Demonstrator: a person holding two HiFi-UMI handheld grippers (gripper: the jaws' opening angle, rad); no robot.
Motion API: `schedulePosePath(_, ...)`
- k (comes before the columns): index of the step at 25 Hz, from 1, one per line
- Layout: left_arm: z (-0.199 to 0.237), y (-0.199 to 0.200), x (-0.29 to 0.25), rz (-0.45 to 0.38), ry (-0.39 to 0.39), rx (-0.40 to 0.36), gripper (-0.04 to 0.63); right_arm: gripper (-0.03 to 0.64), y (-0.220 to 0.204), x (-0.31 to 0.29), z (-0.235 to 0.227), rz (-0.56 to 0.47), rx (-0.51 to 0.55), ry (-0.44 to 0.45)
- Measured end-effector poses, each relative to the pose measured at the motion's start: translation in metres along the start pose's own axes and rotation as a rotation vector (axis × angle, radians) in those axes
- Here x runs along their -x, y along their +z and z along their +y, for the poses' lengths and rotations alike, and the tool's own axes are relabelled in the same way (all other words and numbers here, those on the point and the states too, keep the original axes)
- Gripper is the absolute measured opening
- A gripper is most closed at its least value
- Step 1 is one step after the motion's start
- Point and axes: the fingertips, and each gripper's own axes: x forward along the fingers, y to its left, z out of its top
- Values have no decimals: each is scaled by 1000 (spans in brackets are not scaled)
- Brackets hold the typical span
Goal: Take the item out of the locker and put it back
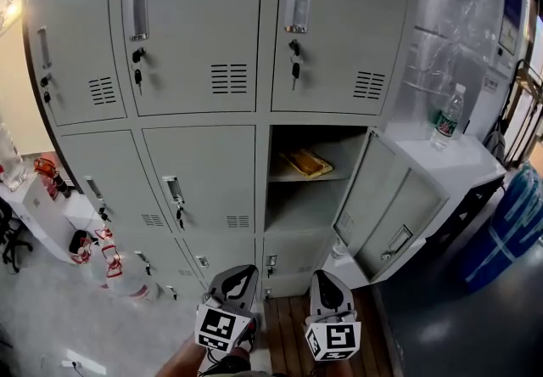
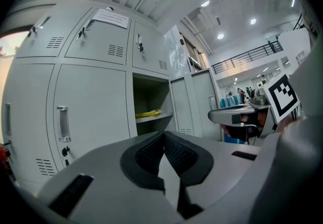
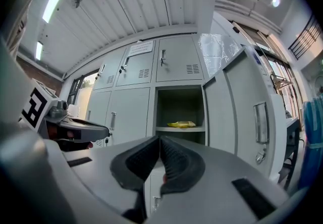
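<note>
Head view: item [image 1: 305, 163] beyond right tool [image 1: 328, 280]

We see the locker [image 1: 299, 212] as one compartment in the middle row of a pale grey metal bank, and it stands open. Its door [image 1: 383, 207] is hinged on the right and swung out wide, its inner face turned towards us. A shelf [image 1: 335, 176] splits the compartment into an upper and a lower part. On that shelf we see a yellow packet [image 1: 306, 163], flat and oblong, lying skewed, roughly in the middle of the upper part. We cannot read any print on it. In the two gripper views the packet shows as a thin yellow strip resting on the shelf's top. The lower part looks dark, and we cannot make out its depths.
</note>
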Motion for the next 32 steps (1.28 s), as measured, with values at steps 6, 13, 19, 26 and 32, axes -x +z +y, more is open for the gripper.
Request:
schedulePosePath(6, 28, 2, -44, -8, -20, -1, 20, 21, 5, -50, -15, -11, 18, -21)
schedulePosePath(13, 51, 7, -92, -5, -60, 5, 20, 21, 6, -106, -34, 2, 29, -42)
schedulePosePath(19, 61, 1, -116, 18, -87, 13, 20, 72, 10, -149, -48, 27, 145, -28)
schedulePosePath(26, 64, -2, -129, 33, -107, 23, 20, 169, 24, -197, -60, 96, 520, -30)
schedulePosePath(32, 65, -4, -132, 34, -119, 29, 20, 220, 20, -237, -67, 171, 788, 1)
